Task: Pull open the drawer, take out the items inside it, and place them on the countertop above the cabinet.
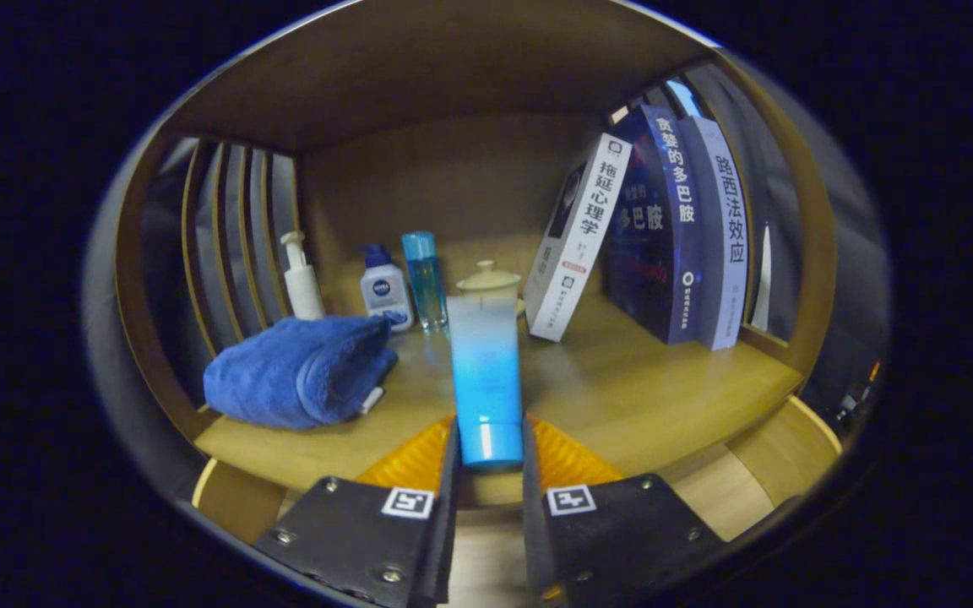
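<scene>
Over the countertop (pixel 622 397), the tongs (pixel 491 447) grip an upright tube (pixel 486 371), cap down.

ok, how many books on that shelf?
3. All stand to the right, beyond the fingers: a white book leaning rightward, a dark blue book it leans on, and a pale book at the far right. The gripper holds a blue tube. More may hide behind.

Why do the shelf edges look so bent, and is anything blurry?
Gripper view: fisheye lens bows the wooden shelf edges; lighting is dim and warm; the blue tube held between the fingers looks sharp, with soft glare on its cap; the books stay readable.
</scene>
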Demonstrator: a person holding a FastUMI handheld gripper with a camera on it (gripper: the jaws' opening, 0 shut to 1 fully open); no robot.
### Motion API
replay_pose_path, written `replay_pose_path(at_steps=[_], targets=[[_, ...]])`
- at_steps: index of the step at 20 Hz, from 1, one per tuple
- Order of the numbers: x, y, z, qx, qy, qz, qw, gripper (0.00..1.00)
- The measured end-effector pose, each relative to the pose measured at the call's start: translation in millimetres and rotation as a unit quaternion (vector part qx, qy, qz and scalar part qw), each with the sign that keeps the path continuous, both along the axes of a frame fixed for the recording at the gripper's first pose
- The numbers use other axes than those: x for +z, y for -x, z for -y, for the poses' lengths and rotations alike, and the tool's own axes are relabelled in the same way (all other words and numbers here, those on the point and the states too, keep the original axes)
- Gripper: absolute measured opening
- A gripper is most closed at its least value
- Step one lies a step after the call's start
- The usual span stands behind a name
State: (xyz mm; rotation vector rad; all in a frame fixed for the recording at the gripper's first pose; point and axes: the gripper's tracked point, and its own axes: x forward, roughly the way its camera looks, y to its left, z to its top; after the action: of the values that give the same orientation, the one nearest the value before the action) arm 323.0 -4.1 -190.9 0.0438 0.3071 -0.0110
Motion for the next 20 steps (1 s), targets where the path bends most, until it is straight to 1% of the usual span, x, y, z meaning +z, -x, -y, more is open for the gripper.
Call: replay_pose_path(at_steps=[3, 6, 10, 14, 17, 20], targets=[[-0.6, -1.6, -2.1, 0.003, 0.004, 0.007, 1.0, 0.39], [3.0, 1.2, -5.6, 0.01, -0.03, 0.005, 0.999, 0.41], [7.4, 5.2, 1.4, -0.002, -0.039, 0.005, 0.999, 0.8], [38.2, 14.7, 7.9, -0.006, -0.027, 0.042, 0.999, 0.97], [72.3, 37.6, 9.4, 0.008, -0.009, 0.056, 0.998, 0.99], [119.8, 68.2, 5.4, 0.025, 0.004, 0.09, 0.996, 0.99]])
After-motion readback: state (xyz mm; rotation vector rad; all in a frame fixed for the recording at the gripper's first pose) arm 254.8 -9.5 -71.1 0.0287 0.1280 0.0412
